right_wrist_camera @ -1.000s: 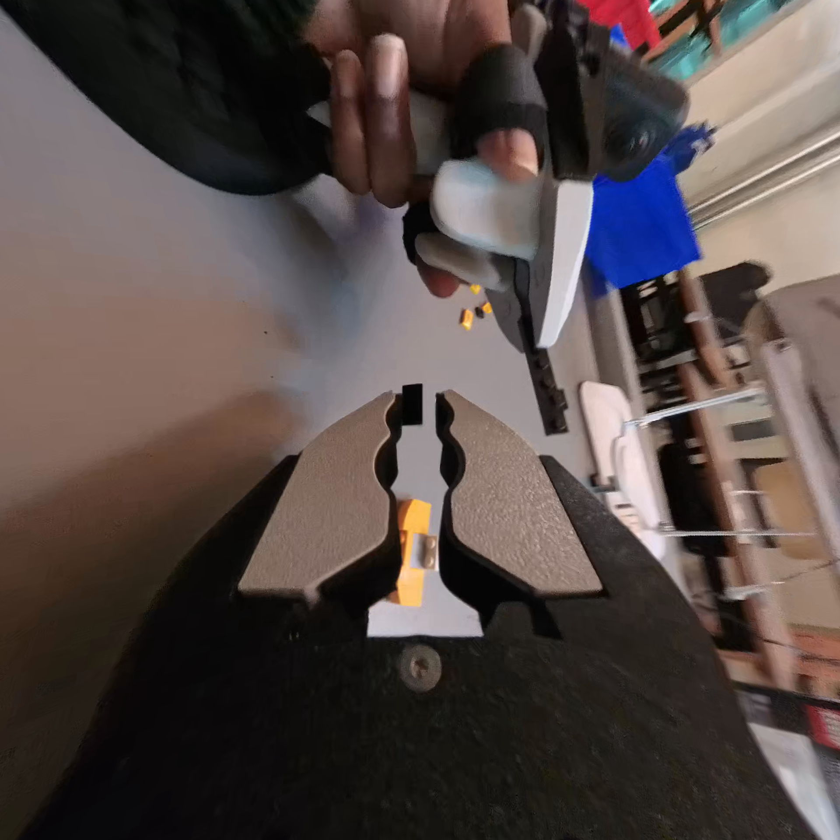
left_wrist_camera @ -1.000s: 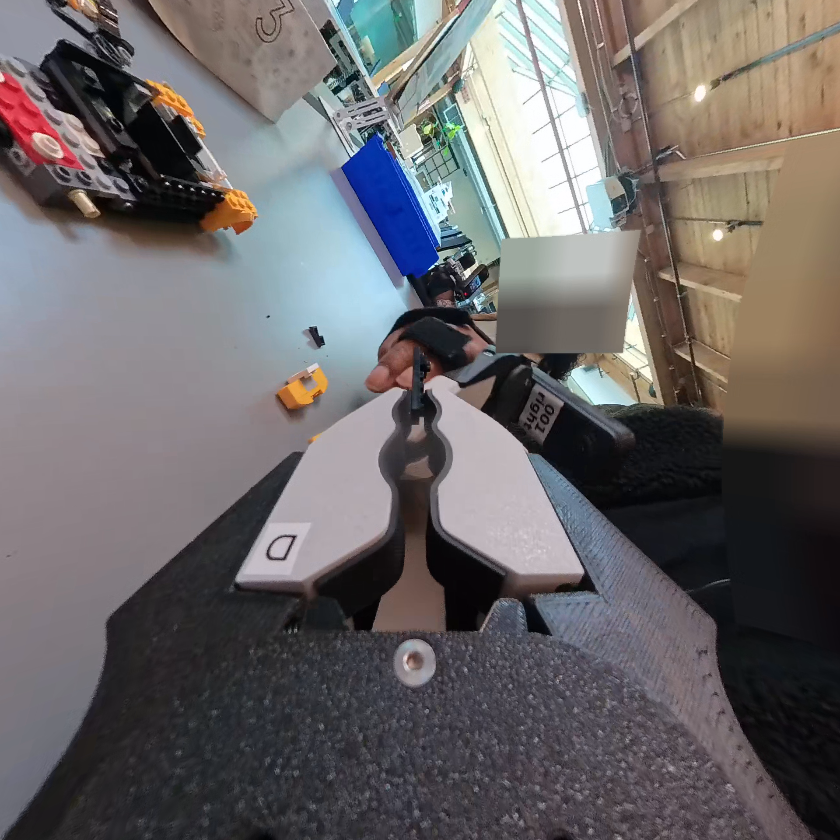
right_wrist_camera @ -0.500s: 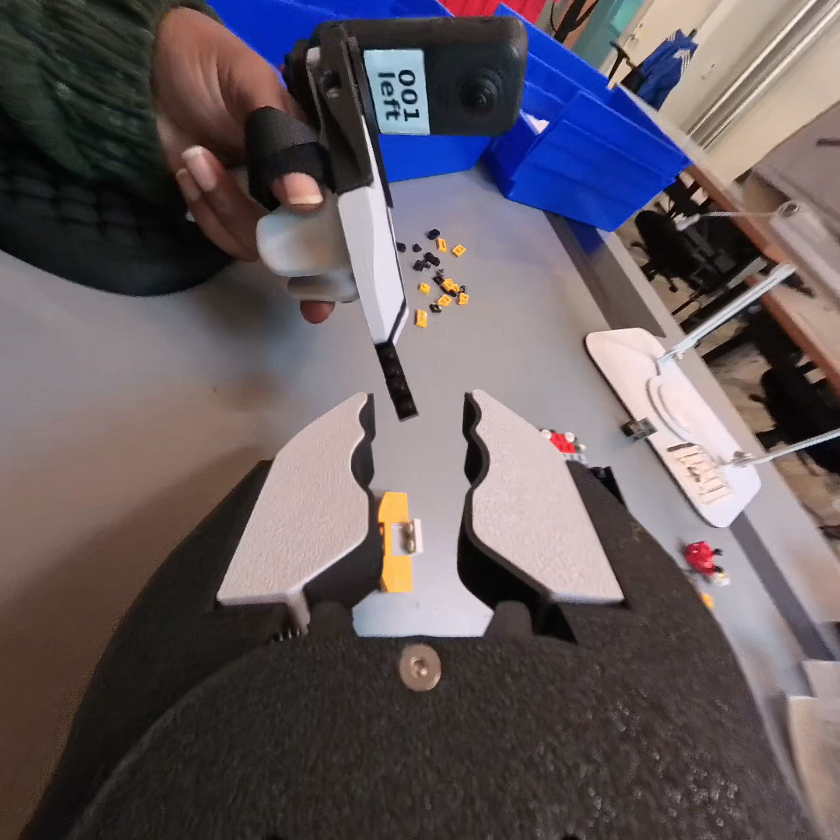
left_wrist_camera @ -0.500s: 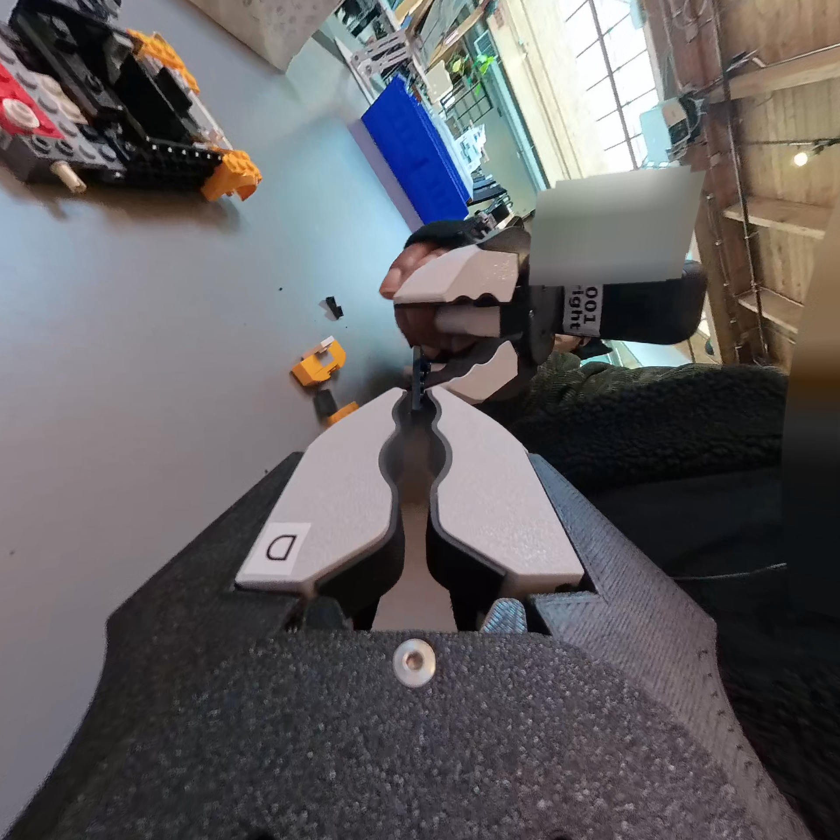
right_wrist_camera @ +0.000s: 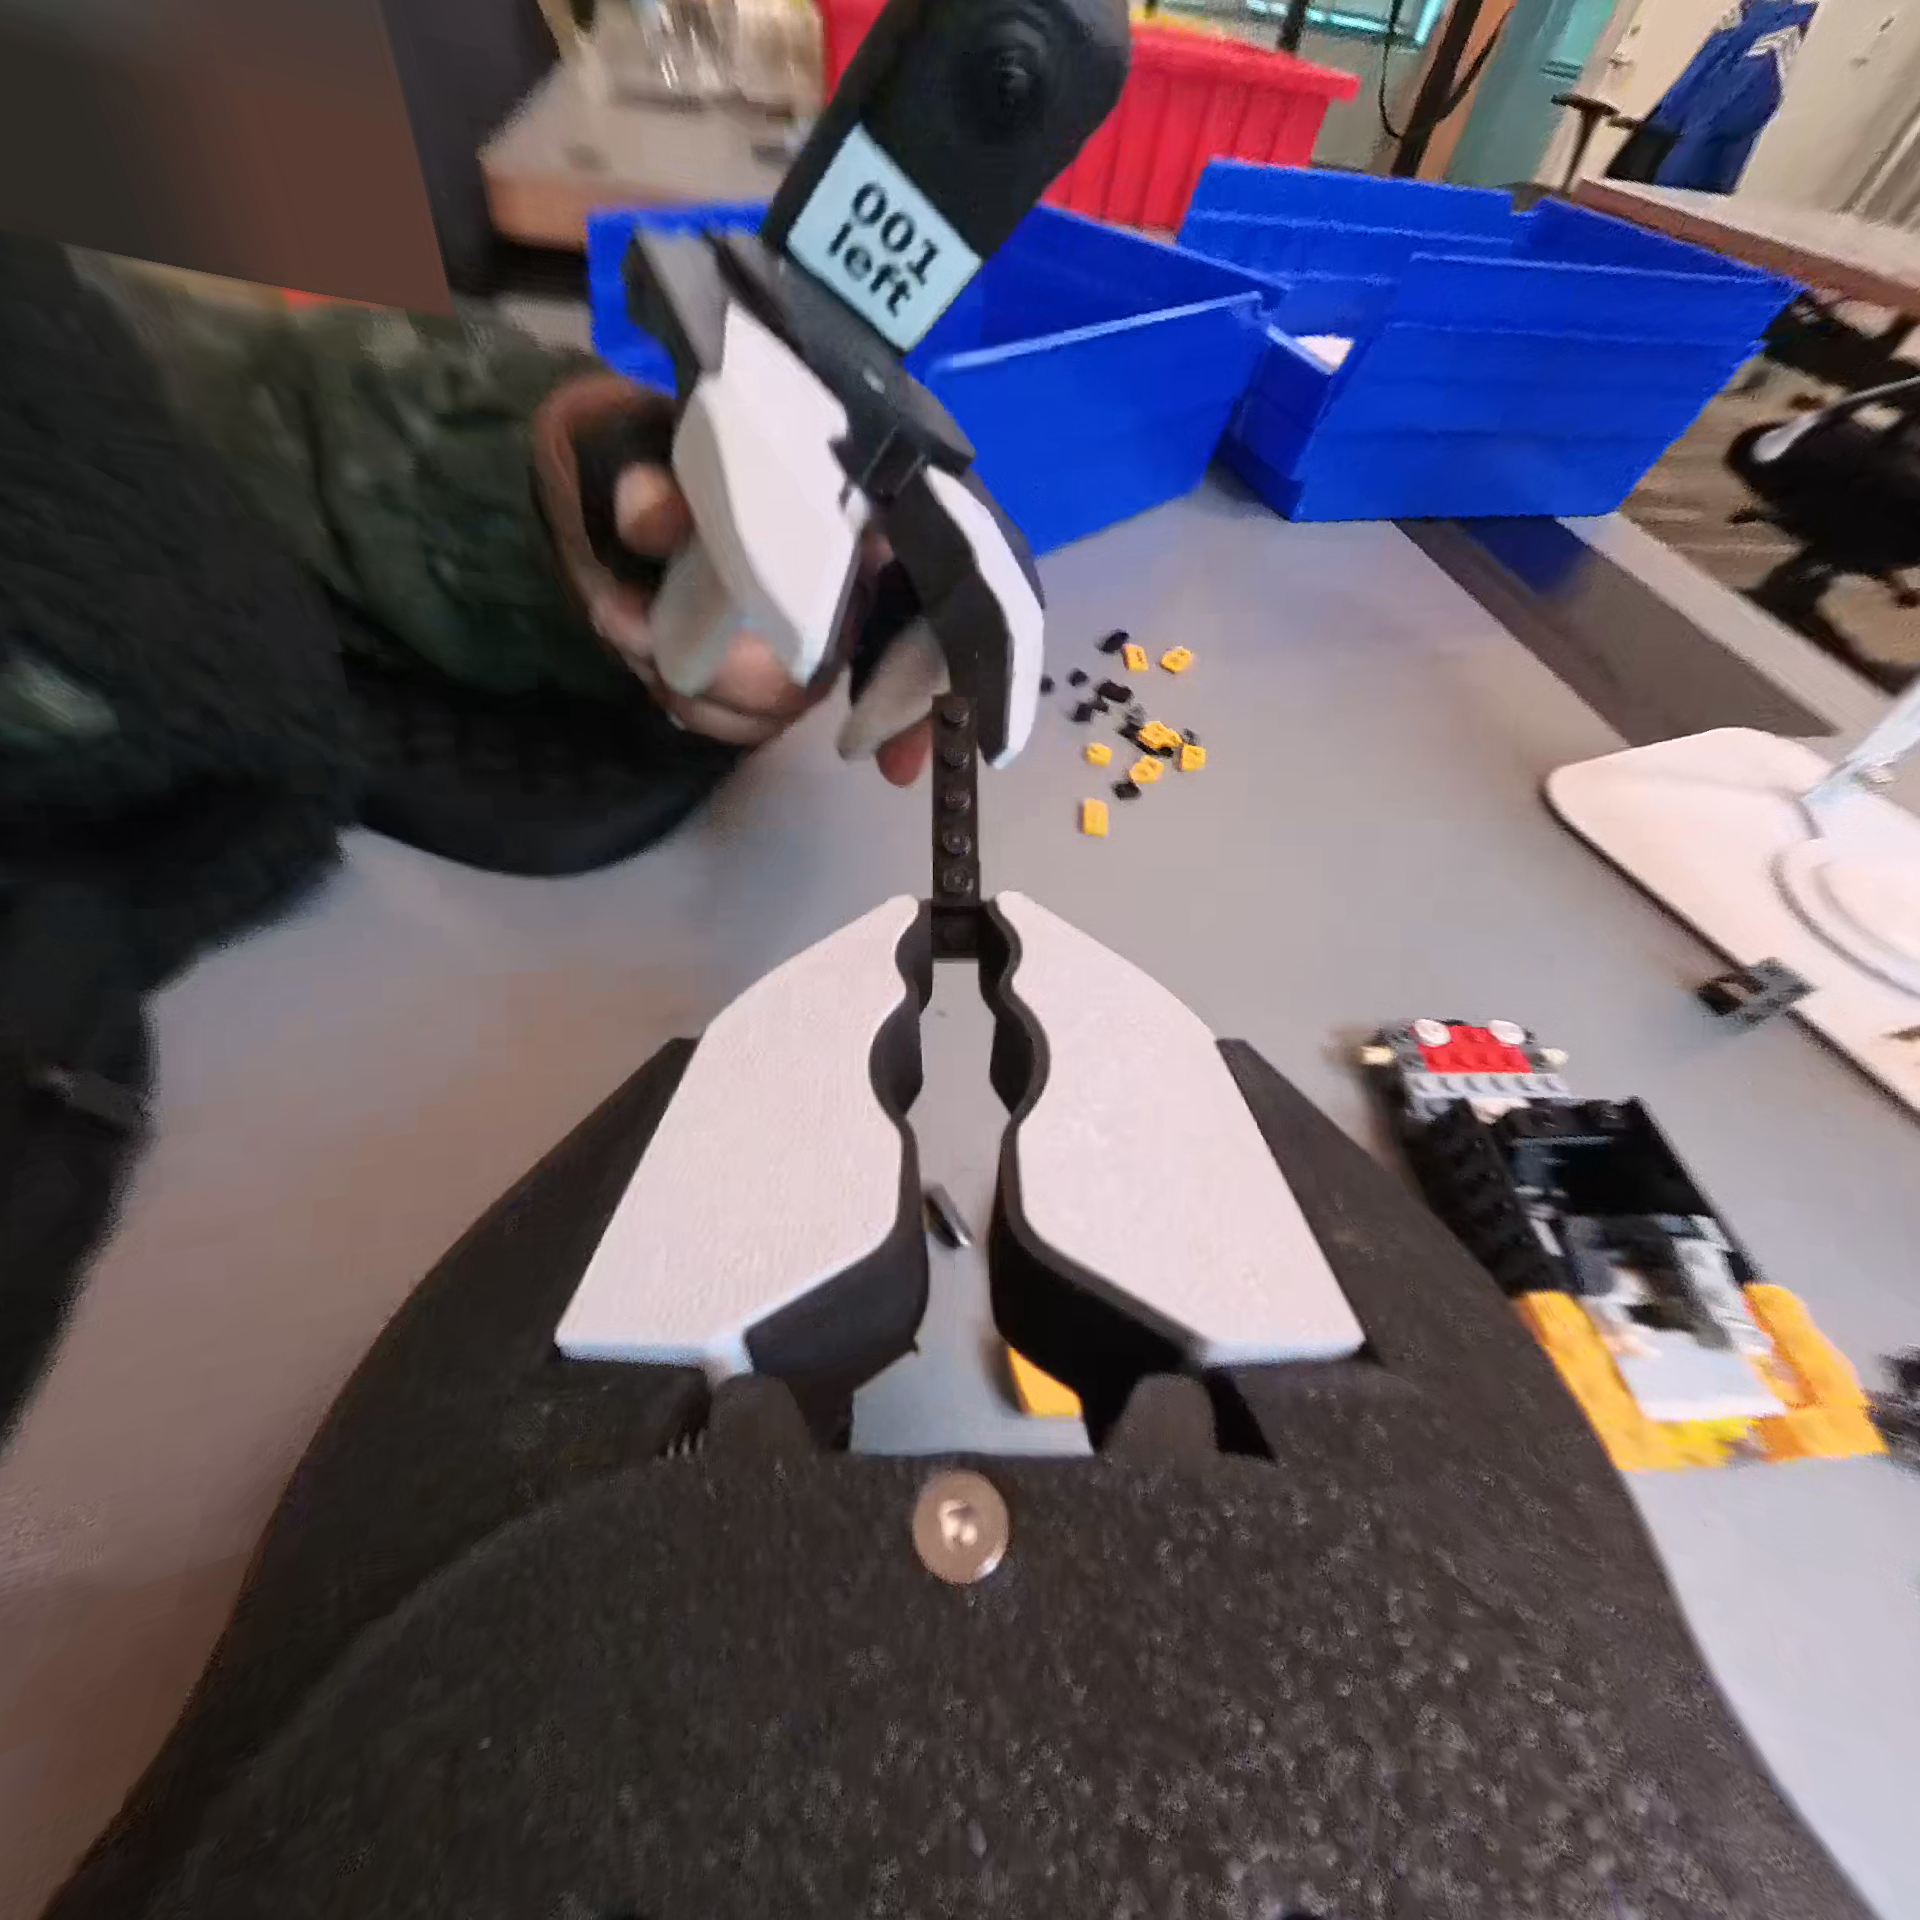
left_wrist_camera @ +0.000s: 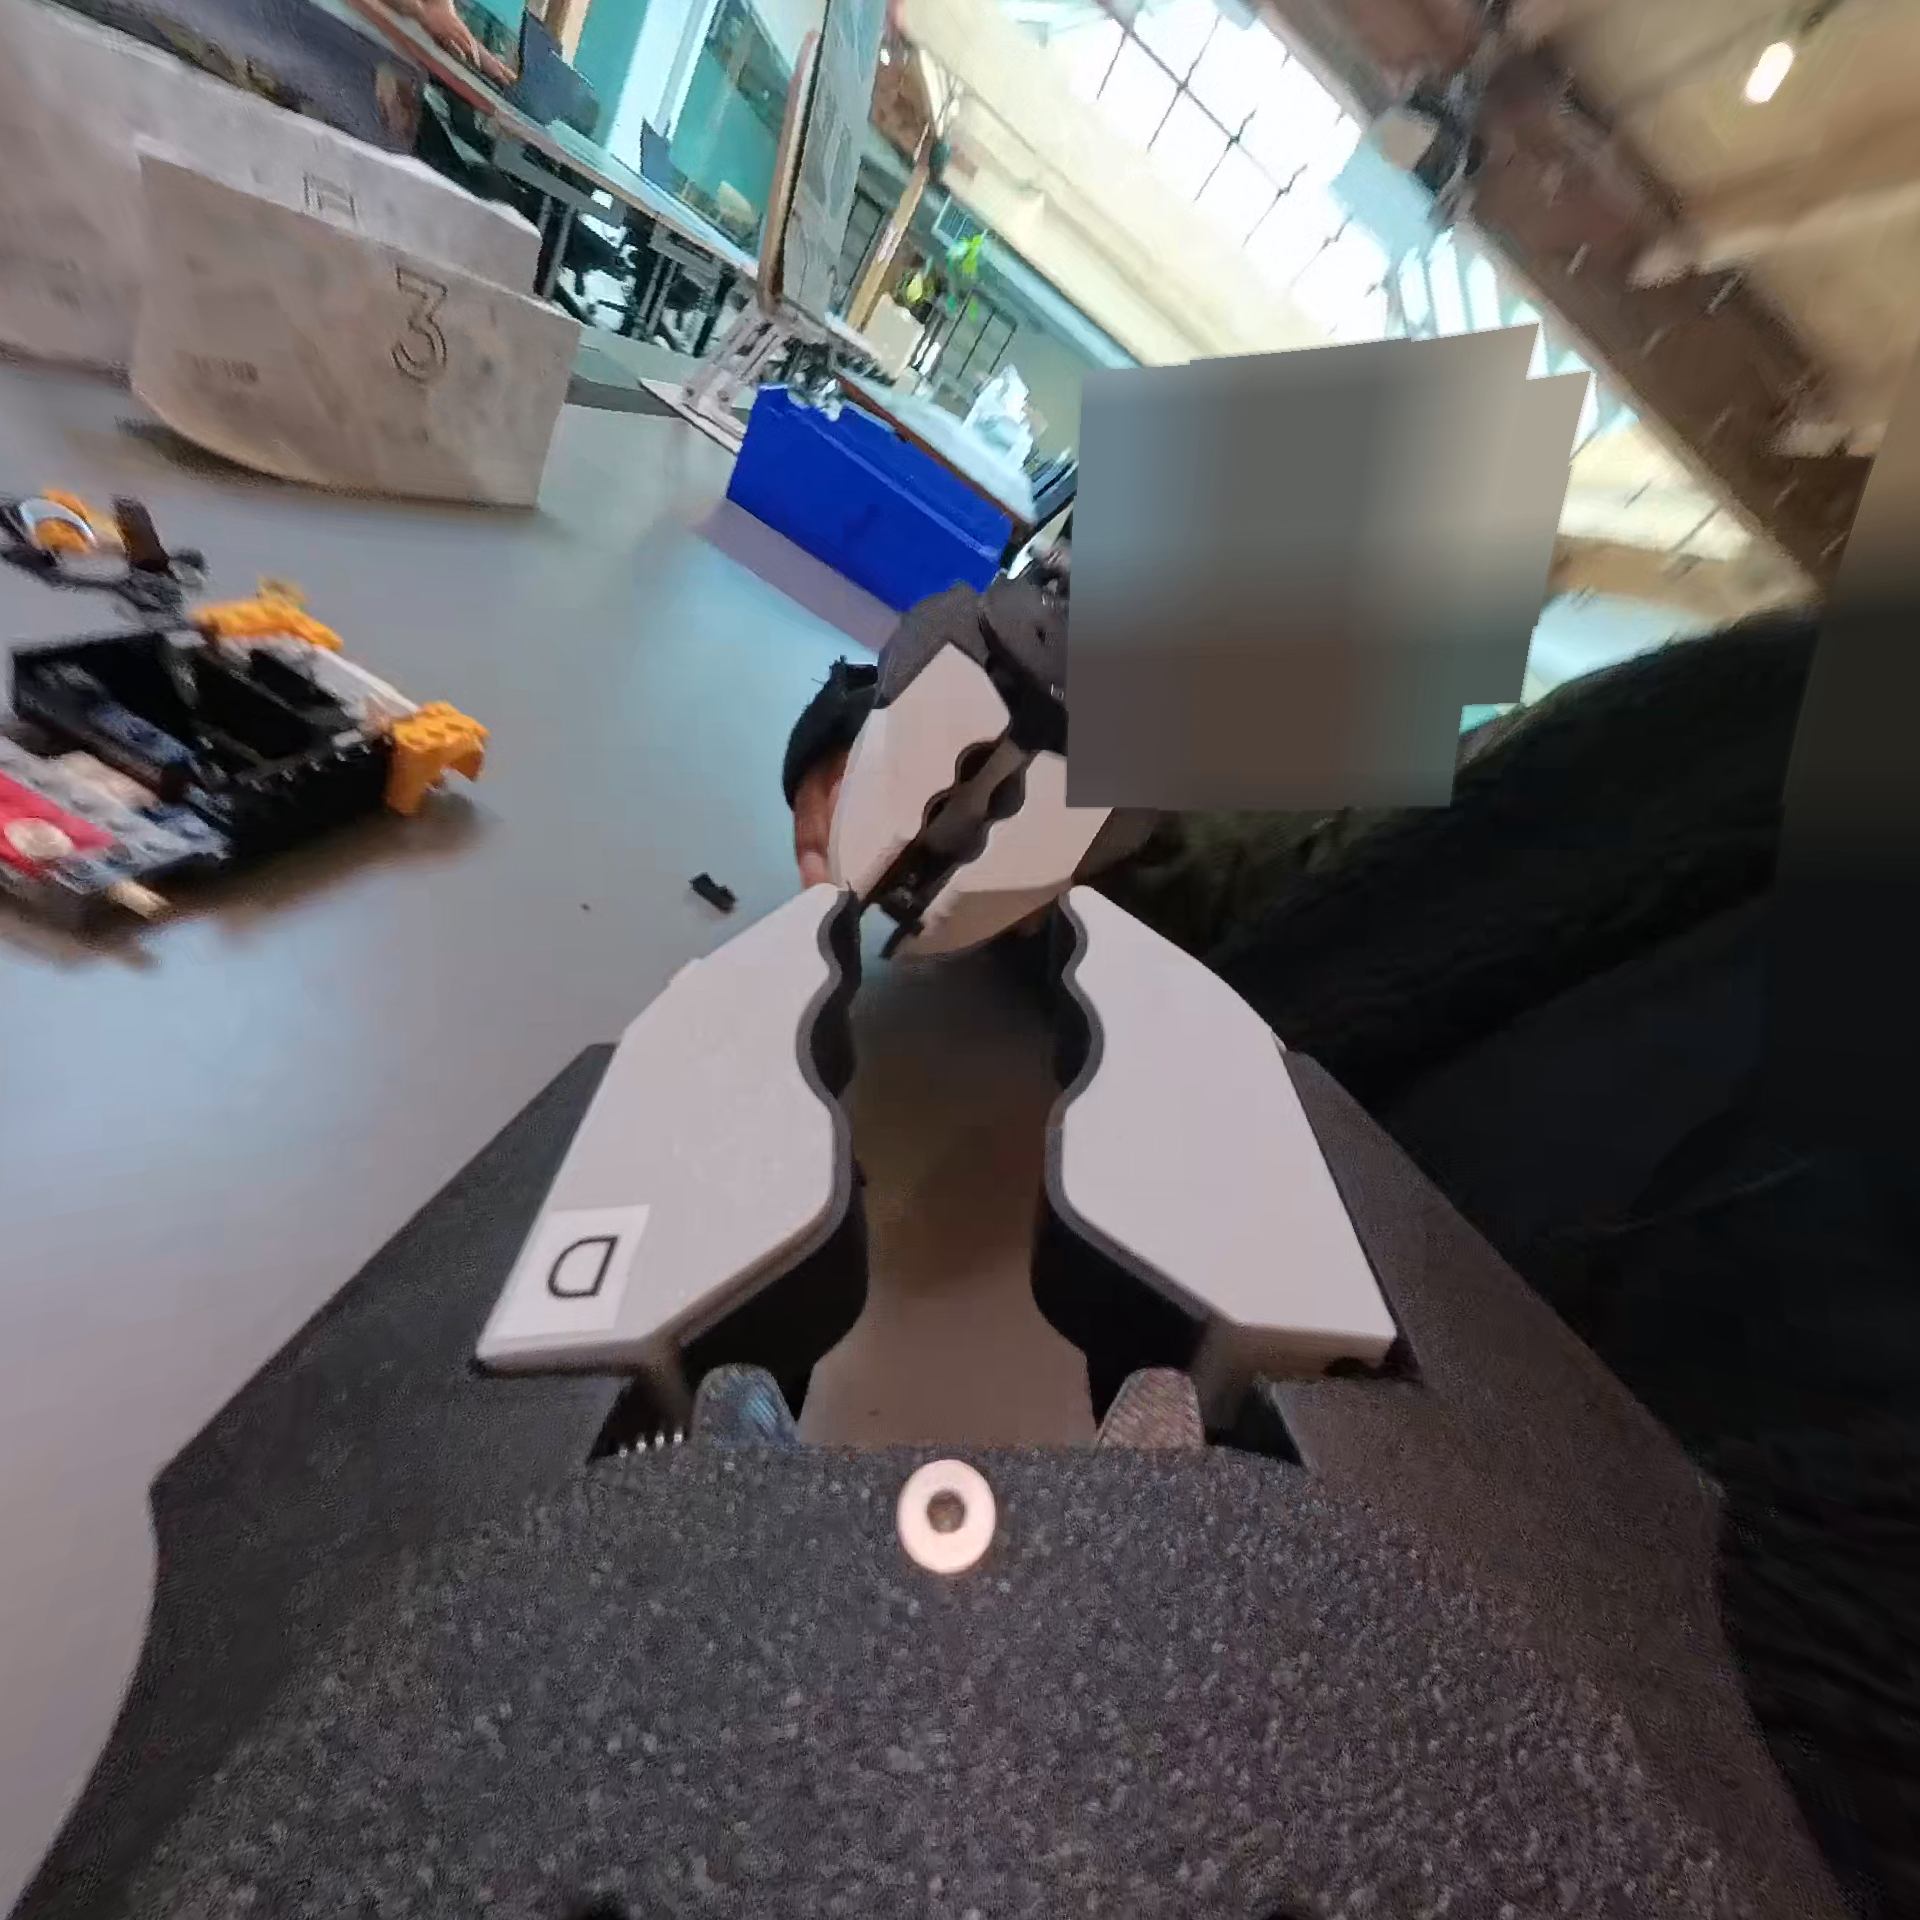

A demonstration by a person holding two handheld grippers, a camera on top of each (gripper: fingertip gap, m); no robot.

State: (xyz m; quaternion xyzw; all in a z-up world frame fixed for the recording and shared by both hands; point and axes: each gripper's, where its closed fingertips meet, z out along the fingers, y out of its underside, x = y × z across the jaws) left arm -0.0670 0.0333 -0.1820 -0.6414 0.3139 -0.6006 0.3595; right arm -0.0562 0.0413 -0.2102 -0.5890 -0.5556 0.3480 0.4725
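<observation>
Left gripper (left_wrist_camera: 956, 920): jaws stand wide apart, and I see no pad pressing on anything. In the right wrist view it hangs above the grey table (right_wrist_camera: 499, 1039), with the top end of a thin black studded strip (right_wrist_camera: 956, 810) reaching up beside its fingers; I cannot tell whether they touch.

The strip runs straight down from there, off the table.

Right gripper (right_wrist_camera: 957, 920): closed on the strip's near end, both pads pressed against it, so I judge this gripper alone carries it.

Right of the strip: loose yellow and black pieces (right_wrist_camera: 1143, 738) lie scattered on the table, 2 blue bins (right_wrist_camera: 1455, 364) behind. Further right: a half-built black, red and yellow brick model (right_wrist_camera: 1558, 1195), well apart from both grippers.
</observation>
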